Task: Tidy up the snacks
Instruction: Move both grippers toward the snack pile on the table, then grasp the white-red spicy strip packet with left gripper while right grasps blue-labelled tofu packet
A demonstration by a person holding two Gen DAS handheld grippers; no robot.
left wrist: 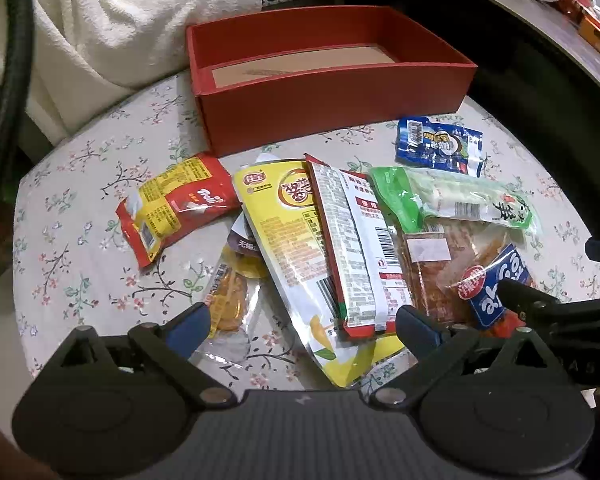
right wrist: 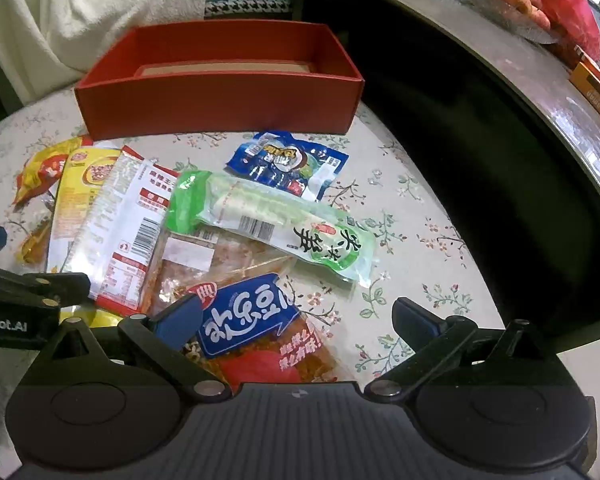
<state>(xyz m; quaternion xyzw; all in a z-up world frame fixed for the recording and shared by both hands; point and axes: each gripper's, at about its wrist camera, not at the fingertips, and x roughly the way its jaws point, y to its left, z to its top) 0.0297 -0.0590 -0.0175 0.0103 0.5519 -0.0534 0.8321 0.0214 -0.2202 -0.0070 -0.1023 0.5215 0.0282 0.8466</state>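
An empty red box (left wrist: 320, 108) (right wrist: 216, 104) stands at the back of a floral-cloth surface. Snack packets lie in a pile in front of it: a red packet (left wrist: 176, 208), a yellow pouch (left wrist: 292, 248) (right wrist: 80, 200), a white-and-red packet (left wrist: 352, 248) (right wrist: 124, 220), a green packet (left wrist: 460, 200) (right wrist: 272, 224), a blue packet (left wrist: 440, 146) (right wrist: 288, 164), and a clear spicy-strip pack with a blue label (left wrist: 496, 288) (right wrist: 244, 316). My left gripper (left wrist: 302, 326) is open above the yellow pouch. My right gripper (right wrist: 296, 320) is open over the spicy-strip pack.
A white blanket (left wrist: 120, 20) lies behind the box at the left. A dark round table (right wrist: 520, 80) with fruit and boxes stands at the right. A small orange-yellow packet (left wrist: 228, 296) lies half under the yellow pouch.
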